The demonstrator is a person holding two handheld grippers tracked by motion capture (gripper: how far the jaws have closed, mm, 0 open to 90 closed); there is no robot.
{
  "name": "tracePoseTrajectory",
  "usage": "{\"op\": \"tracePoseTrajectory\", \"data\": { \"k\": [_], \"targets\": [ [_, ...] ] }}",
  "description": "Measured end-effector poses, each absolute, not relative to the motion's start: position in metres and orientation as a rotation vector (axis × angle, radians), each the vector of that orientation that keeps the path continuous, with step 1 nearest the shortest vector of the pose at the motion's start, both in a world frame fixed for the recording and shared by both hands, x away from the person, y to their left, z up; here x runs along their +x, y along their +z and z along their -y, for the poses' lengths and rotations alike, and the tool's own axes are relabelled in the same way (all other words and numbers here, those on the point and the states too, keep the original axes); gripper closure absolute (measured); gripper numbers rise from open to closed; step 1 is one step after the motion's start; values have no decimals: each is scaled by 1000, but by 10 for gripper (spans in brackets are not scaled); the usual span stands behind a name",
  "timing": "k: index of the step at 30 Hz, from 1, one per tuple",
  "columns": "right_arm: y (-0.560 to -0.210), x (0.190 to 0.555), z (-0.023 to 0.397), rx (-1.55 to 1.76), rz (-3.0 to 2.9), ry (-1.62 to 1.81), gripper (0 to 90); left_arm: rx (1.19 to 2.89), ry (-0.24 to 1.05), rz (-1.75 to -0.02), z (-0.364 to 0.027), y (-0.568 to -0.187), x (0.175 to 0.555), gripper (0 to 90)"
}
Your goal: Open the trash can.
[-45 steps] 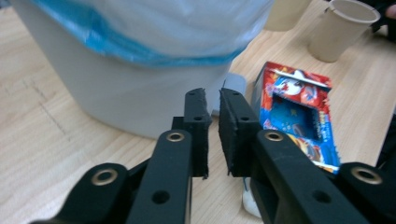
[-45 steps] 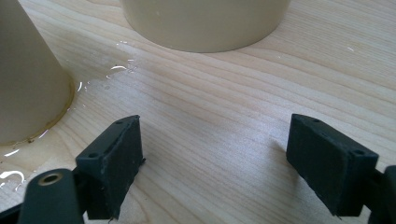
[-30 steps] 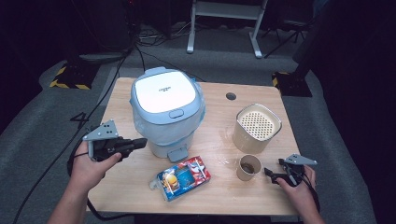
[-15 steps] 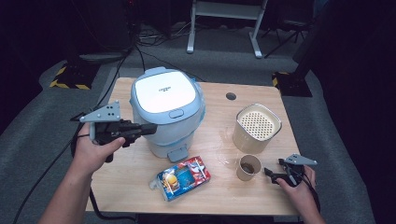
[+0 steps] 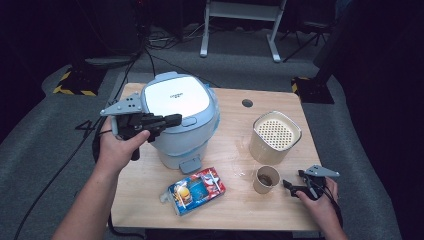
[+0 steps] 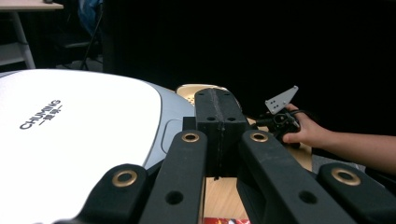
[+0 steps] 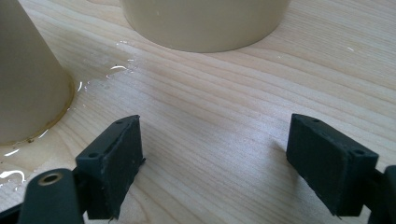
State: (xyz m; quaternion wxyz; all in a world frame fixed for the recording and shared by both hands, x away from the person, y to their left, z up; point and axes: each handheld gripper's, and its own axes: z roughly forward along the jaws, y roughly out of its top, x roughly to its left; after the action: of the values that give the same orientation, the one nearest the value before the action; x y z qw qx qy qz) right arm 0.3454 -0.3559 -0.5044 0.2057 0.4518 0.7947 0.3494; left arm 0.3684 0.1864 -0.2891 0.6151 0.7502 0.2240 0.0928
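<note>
A rice cooker with a white lid and pale blue body stands left of the table's middle. My left gripper is shut with nothing in it, its tips over the lid's near edge by the latch button. In the left gripper view the closed jaws point across the white lid. My right gripper rests low at the front right, just right of a small beige cup. Its jaws stand open over bare wood, with the cup at their left.
A beige container with a perforated top stands behind the cup. A colourful snack packet lies in front of the cooker. Spilled water glistens around the cup's base. A cable hole sits in the wooden table at the back.
My left hand has risen and moved toward the cooker, bringing the shut jaws from beside its body up over the lid's edge. The right hand has stayed put.
</note>
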Motion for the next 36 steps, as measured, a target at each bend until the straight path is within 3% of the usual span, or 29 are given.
{"op": "tracePoseTrajectory", "data": {
  "k": [19, 36],
  "targets": [
    [-504, 345, 356, 1259, -2214, 974, 185, 1871, 339, -551, -156, -299, 377, 900],
    [-504, 345, 356, 1258, -2214, 974, 186, 1880, 284, -589, -158, -297, 383, 900]
  ]
}}
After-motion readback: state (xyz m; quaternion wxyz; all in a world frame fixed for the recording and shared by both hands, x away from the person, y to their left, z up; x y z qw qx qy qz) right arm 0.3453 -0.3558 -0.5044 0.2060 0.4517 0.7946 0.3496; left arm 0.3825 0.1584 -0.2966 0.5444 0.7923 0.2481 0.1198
